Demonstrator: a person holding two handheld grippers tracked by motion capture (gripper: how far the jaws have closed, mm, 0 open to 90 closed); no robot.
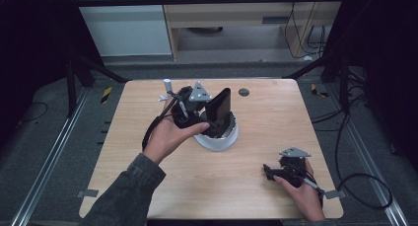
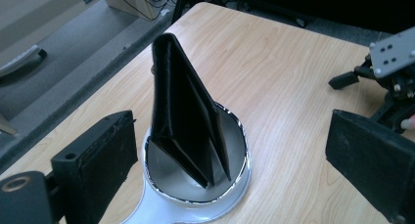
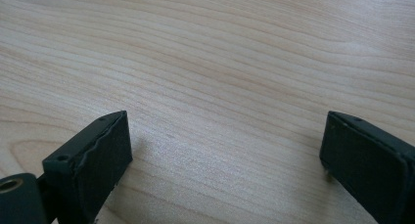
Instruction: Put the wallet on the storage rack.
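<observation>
Toward the far edge of the table (image 1: 148, 186), left of its middle, the left gripper (image 1: 199, 118) stands just beside a white bowl (image 1: 231, 137); its own view shows the jaws spread wide, clear of everything. A black wallet (image 2: 183, 116) stands on end in the bowl, folded edge up and slightly splayed, its lower edges on the bowl's floor, leaning toward the rim (image 2: 240, 131). If the wallet is to be lifted, which seems likely, the jaws should come in across its flat faces high up, closing squarely so the leaves press together and the bowl stays put. Near the right front corner, the right gripper (image 1: 270, 172) lies low over bare wood, jaws released and empty.
</observation>
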